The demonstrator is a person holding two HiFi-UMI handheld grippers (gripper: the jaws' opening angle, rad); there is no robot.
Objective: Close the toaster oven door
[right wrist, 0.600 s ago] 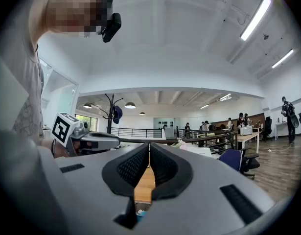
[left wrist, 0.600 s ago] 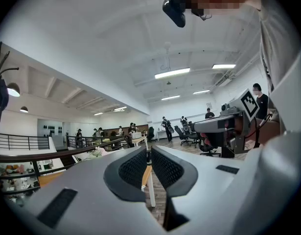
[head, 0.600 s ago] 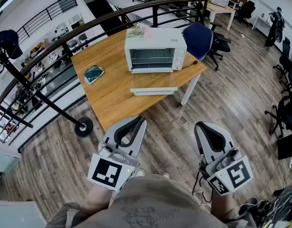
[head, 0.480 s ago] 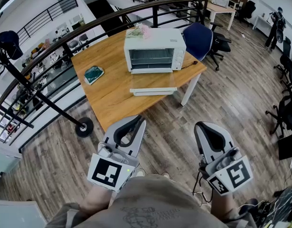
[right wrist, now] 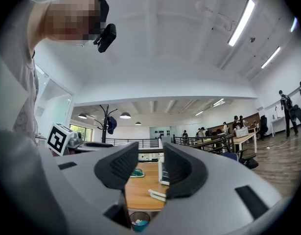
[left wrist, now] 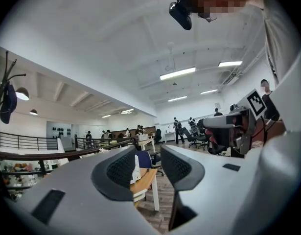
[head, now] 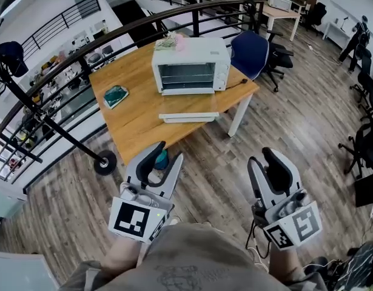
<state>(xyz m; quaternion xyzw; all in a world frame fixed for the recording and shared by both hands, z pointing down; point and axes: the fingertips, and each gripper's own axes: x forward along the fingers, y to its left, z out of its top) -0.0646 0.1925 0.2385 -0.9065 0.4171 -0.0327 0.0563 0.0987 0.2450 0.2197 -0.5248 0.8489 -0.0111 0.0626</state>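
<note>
Both grippers empty at waist height, toaster oven well ahead.

The left gripper (head: 166,156) and right gripper (head: 262,162) have their jaws partly apart, holding nothing. Open wood floor (head: 216,162) runs to the table's (head: 137,111) near corner. The toaster oven (head: 189,65) stands toward the far side, its door (head: 187,117) folded down flat. Only the head view shows its open front.

The wooden desk (head: 137,117) stands on white legs. A white oven (head: 189,65) sits toward its back right, front facing the near edge. Its door (head: 187,117) is folded down flat, the handle close to that edge. A small teal object (head: 115,95) lies well to the left. A pink and green bundle (head: 171,40) rests just behind the oven, and a dark cable (head: 239,82) trails off at the oven's right.
</note>
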